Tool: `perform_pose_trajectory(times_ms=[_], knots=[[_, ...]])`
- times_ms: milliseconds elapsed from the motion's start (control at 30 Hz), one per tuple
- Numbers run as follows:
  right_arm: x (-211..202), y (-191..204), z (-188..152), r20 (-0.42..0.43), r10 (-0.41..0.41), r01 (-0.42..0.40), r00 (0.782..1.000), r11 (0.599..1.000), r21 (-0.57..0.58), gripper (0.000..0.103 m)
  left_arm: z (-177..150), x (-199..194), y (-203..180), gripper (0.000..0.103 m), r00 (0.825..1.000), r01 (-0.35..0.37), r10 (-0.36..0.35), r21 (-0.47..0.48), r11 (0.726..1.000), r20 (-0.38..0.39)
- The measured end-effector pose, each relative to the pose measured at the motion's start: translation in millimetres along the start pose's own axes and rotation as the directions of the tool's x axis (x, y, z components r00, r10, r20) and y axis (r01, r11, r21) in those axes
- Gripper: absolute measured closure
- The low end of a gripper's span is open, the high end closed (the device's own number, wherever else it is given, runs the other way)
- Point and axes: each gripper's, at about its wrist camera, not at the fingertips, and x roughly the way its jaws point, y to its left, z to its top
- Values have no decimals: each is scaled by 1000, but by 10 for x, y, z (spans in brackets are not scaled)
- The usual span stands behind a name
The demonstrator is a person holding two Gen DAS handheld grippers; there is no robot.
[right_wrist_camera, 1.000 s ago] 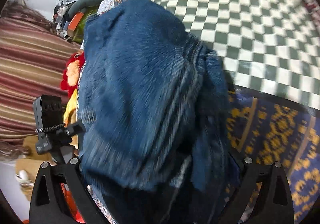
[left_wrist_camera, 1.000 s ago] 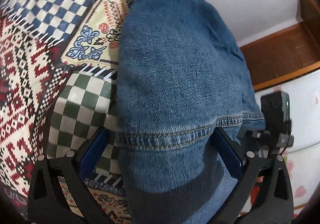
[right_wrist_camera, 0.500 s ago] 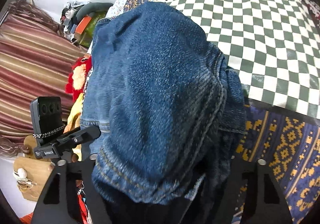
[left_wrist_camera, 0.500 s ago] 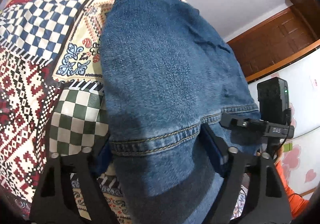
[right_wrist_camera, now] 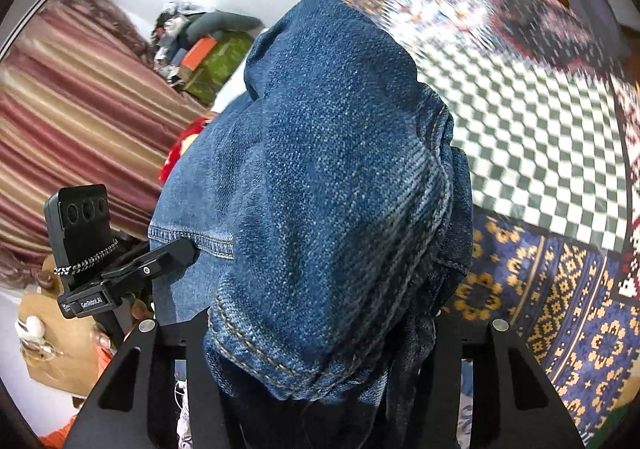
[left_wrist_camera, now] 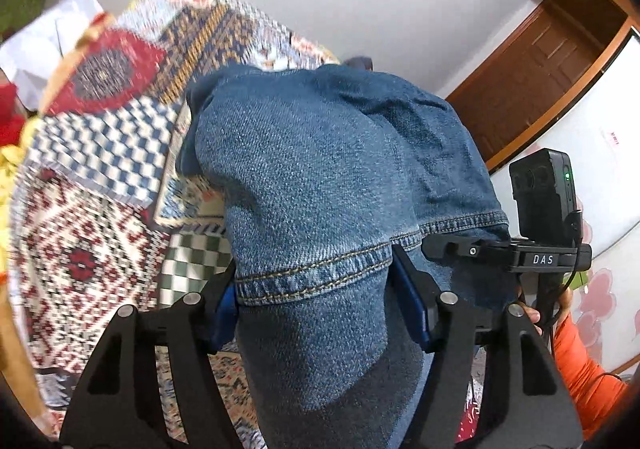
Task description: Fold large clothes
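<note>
Left gripper [left_wrist_camera: 312, 301]: jaws closing, with the stitched hem of the blue denim garment [left_wrist_camera: 332, 177] between the blue pads [left_wrist_camera: 412, 301]; both pads sit hard against the fabric, so I read this as a grip on the hem band, cloth bulging up and over the fingers. The garment hangs raised above the patchwork bedspread of red, blue-checked and green-checked panels [left_wrist_camera: 92, 241], its far end drooping back toward the bed; whether it touches there is hidden. At the right edge of the left wrist view, a person's hand in an orange sleeve [left_wrist_camera: 576, 353] carries the other tool. Right gripper [right_wrist_camera: 320, 333]: jaws also closing, on a thick bunched wad of the same denim — several layers and a doubled seam stuffed between the black fingers [right_wrist_camera: 452, 349], pads themselves covered, so contact is judged from the fabric packing the gap. Striped maroon curtain [right_wrist_camera: 68, 121] to the left, green-checked quilt panel [right_wrist_camera: 532, 153] to the right below. Handling judgement: heavy, stiff-ish cotton twill, not slippery, not fragile; holds creases but sags under its own weight when lifted. Best holds are hems and seam bands — thick, stitched, unlikely to slide out. The right-hand wad is bulky; a flatter single-edge hold would give a cleaner fold line.
</note>
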Motion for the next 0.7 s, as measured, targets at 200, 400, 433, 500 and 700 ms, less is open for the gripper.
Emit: perform_pose_trajectory(times_ms=[200, 400, 433, 500, 700], knots=[[-94, 509, -37, 22, 15, -13, 1000, 997, -71, 53, -106, -738, 381, 36, 997, -22, 22, 6, 1000, 72], [212, 992, -129, -14, 43, -44, 999, 994, -100, 53, -310, -1239, 761, 36, 993, -62, 65, -40, 997, 98], [291, 1055, -155, -27, 47, -49, 999, 994, -101, 53, -371, -1298, 865, 36, 992, -67, 74, -65, 996, 101], [471, 1147, -224, -52, 57, -62, 997, 994, -94, 53, -485, -1393, 1001, 36, 991, -72, 82, -101, 992, 102], [1144, 1226, -509, -185, 46, -58, 982, 997, -58, 53, -911, -1318, 1543, 36, 992, -112, 120, -209, 971, 26]])
